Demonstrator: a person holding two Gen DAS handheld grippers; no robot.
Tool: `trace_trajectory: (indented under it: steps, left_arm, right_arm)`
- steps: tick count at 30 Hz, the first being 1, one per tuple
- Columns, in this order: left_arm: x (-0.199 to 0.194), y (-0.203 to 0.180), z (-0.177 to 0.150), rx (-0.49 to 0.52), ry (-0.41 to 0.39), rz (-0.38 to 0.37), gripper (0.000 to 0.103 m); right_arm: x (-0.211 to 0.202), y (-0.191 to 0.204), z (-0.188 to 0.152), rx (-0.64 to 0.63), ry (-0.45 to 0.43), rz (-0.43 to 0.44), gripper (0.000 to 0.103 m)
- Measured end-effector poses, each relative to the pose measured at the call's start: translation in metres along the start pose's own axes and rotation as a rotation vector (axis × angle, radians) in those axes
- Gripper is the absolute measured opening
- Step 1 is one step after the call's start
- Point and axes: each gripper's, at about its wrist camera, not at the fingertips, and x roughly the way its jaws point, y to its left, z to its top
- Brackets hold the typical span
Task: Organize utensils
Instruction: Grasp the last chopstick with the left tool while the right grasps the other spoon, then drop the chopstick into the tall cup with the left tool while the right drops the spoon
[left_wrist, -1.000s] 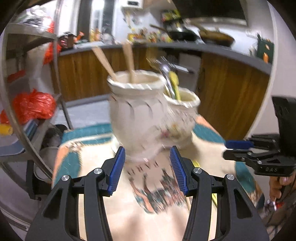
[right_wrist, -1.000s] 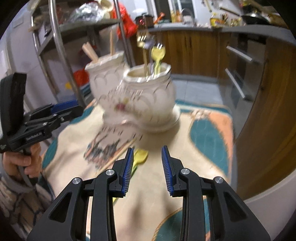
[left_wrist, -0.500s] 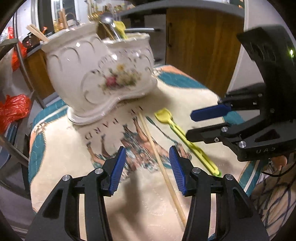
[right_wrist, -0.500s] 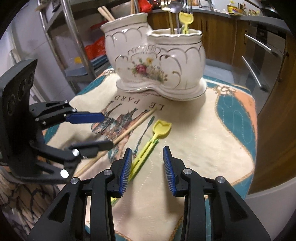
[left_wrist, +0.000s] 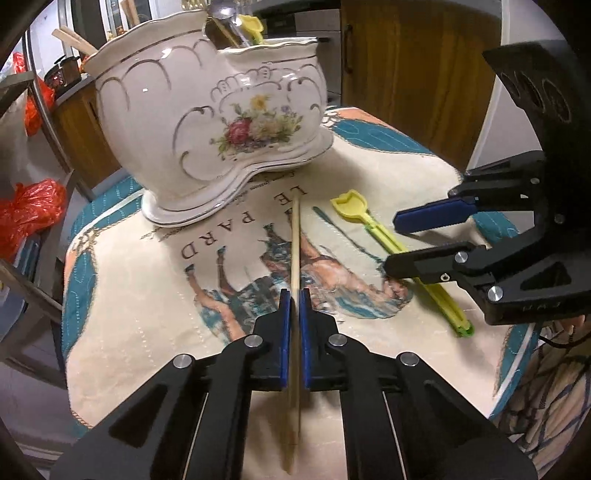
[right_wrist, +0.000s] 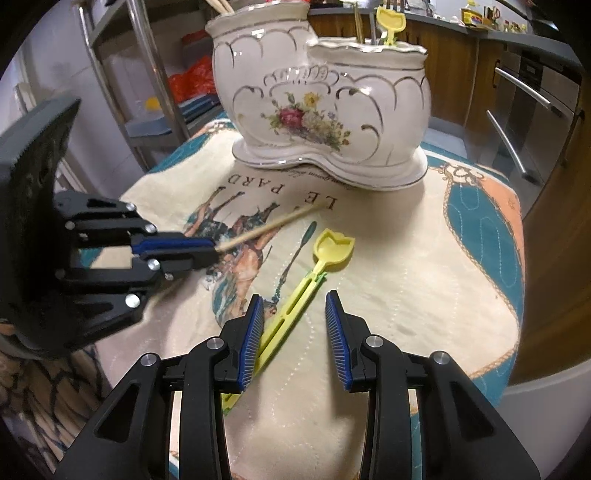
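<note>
A white two-pot ceramic holder (left_wrist: 207, 122) with a flower print stands at the back of the printed cloth, also in the right wrist view (right_wrist: 325, 110). Its pots hold wooden chopsticks, metal cutlery and a yellow utensil. My left gripper (left_wrist: 291, 295) is shut on a wooden chopstick (left_wrist: 295, 240) that lies on the cloth; the right wrist view shows it (right_wrist: 273, 223) sticking out of the left gripper (right_wrist: 212, 251). My right gripper (right_wrist: 293, 306) is open around the handle of a yellow plastic utensil (right_wrist: 314, 269) lying on the cloth, also seen in the left wrist view (left_wrist: 391, 240).
The cloth (right_wrist: 424, 258) covers a small round table with its edge near on the right. A metal shelf rack (right_wrist: 147, 74) with red bags stands at the left. Wooden kitchen cabinets (left_wrist: 406, 66) and an oven (right_wrist: 528, 110) are behind.
Both grippers came down and closer to the cloth. My left gripper went from open to shut on the chopstick. My right gripper lowered over the yellow utensil's handle.
</note>
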Motion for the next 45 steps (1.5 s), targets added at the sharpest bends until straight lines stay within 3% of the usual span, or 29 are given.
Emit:
trace_trajectory:
  steps: [3,5,8,15,23,30,38,41,45]
  left_arm:
    - [-0.003,0.007,-0.002,-0.006,0.011,-0.007,0.005]
    - [-0.005,0.010,-0.003,0.001,0.026,-0.015,0.005]
    - [-0.008,0.017,-0.005,0.010,0.055,-0.050,0.005]
    - [-0.003,0.037,0.012,0.028,0.176,-0.165,0.005]
    - [0.012,0.041,0.041,0.100,0.374,-0.201,0.005]
    - [0.024,0.044,0.056,0.127,0.468,-0.188,0.005]
    - [0.016,0.031,0.047,0.108,0.426,-0.154,0.005]
    - [0.005,0.033,0.043,0.071,0.354,-0.173,0.004]
    - [-0.029,0.041,0.041,-0.002,0.195,-0.206,0.004]
  right_arm:
    - [0.000,0.003,-0.001,-0.028,0.005,-0.015,0.036]
    - [-0.002,0.005,-0.002,-0.069,0.024,-0.028,0.026]
    - [-0.006,0.001,-0.003,-0.105,0.064,-0.006,0.018]
    - [-0.001,-0.007,0.012,-0.160,0.231,0.028,0.017]
    - [0.021,0.003,0.042,-0.258,0.488,0.012,0.018]
    - [0.032,0.011,0.055,-0.302,0.592,-0.011,0.017]
    - [0.032,0.027,0.045,-0.349,0.602,-0.049,0.011]
    - [0.021,0.023,0.041,-0.313,0.531,-0.023,0.011]
    - [0.004,0.009,0.036,-0.273,0.425,0.013,0.011]
